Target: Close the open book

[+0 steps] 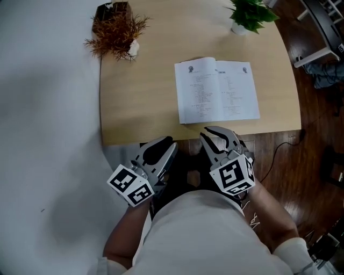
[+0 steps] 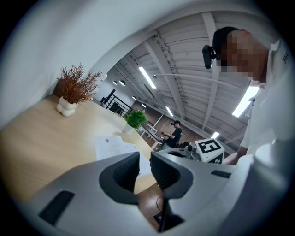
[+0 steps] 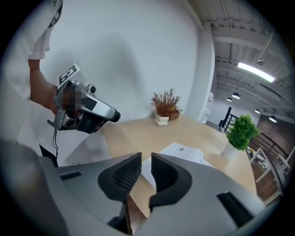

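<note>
Beyond open book (image 1: 217, 90): dried plant (image 1: 114, 30), green plant (image 1: 250, 15), well apart.

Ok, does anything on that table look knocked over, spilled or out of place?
Nothing stands out. The book lies open and flat near the front edge of the table, and the dried plant and green plant both stand upright. No spill shows.

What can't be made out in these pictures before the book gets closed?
Print on the open book: too small to read, head view.
Its cover: face down on the table, hidden in every view.
Green plant: top cut off by the head view's upper edge.
</note>
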